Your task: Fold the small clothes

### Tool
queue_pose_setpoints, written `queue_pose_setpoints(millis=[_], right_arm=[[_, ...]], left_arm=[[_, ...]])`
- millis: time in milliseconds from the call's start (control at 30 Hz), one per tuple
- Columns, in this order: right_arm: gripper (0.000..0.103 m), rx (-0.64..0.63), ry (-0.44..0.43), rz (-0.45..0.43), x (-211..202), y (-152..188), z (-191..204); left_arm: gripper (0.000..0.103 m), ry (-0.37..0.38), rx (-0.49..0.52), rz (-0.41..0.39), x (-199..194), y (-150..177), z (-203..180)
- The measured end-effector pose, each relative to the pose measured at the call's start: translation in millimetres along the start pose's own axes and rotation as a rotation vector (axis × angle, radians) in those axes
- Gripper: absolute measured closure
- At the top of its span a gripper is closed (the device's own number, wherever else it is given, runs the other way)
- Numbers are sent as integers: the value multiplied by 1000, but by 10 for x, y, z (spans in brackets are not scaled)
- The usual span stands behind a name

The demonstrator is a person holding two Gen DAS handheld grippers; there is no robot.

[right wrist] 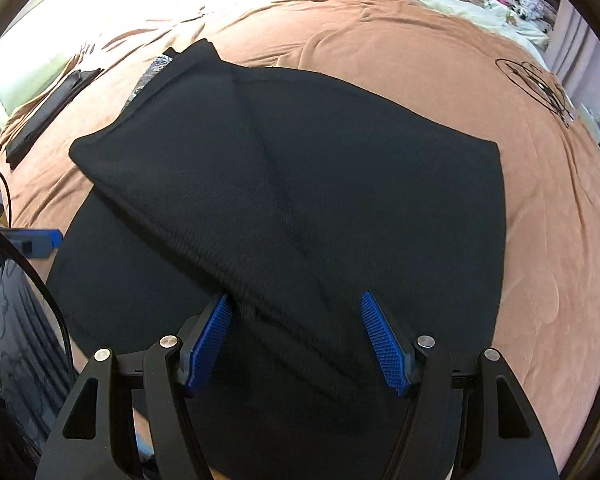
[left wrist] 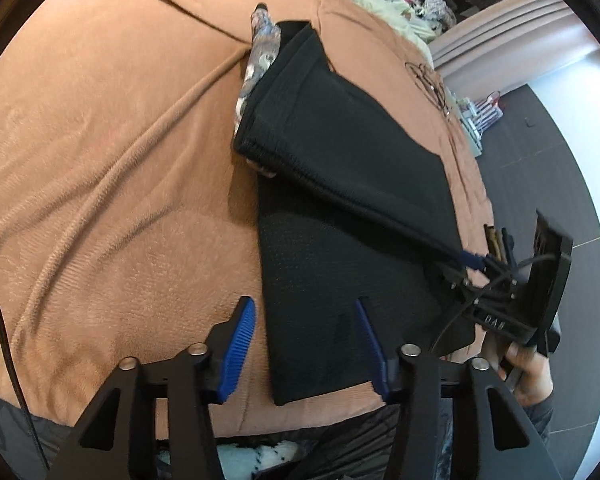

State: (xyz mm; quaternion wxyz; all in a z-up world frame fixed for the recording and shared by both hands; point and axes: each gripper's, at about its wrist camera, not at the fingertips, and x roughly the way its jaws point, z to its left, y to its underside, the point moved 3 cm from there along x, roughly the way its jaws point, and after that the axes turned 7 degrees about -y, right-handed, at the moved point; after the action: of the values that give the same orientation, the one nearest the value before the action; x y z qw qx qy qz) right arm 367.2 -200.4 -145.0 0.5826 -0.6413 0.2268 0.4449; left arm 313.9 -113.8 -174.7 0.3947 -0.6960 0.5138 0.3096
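Black garment lies on the brown bedspread of the bed, partly folded: its ribbed waistband edge is laid diagonally over a lower black layer. A patterned grey cloth pokes out from beneath its far edge.

Left gripper: jaws spread, straddling the near left edge of the lower layer; one blue pad over bedspread, the other over black fabric; nothing pinched.

Right gripper: jaws spread, low over the near part of the garment, the folded band running between the pads, left pad at the band's edge; no pinch visible.

Right hand visible in the left wrist view, holding that gripper's handle.
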Motion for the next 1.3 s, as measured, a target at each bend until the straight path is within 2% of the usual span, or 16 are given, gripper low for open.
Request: queue_pose_setpoints(millis=[133, 167, 200, 233, 300, 400, 733, 933, 1300], right_arm=[[38, -38, -12, -1, 123, -66, 18], [48, -38, -22, -5, 133, -80, 11], [68, -31, -44, -10, 141, -93, -4], [75, -14, -82, -10, 137, -100, -22], [85, 6, -92, -20, 117, -107, -65], [91, 38, -120, -34, 78, -119, -122], [93, 201, -244, -63, -201, -45, -247], [93, 237, -245, -83, -358, 129, -316], [94, 376, -229, -116, -551, 614, -794]], left_arm=[[59, -5, -19, 23, 80, 12, 67], [59, -2, -23, 25, 80, 14, 80], [59, 2, -25, 25, 78, 12, 90], [59, 4, -24, 24, 68, 19, 109], [59, 4, -20, 23, 58, 16, 125], [59, 4, -18, 24, 61, 3, 119], [59, -1, 14, 11, -9, 6, 4], [59, -20, 62, 4, -32, 38, -137], [59, -63, 134, 37, 137, 73, -342]])
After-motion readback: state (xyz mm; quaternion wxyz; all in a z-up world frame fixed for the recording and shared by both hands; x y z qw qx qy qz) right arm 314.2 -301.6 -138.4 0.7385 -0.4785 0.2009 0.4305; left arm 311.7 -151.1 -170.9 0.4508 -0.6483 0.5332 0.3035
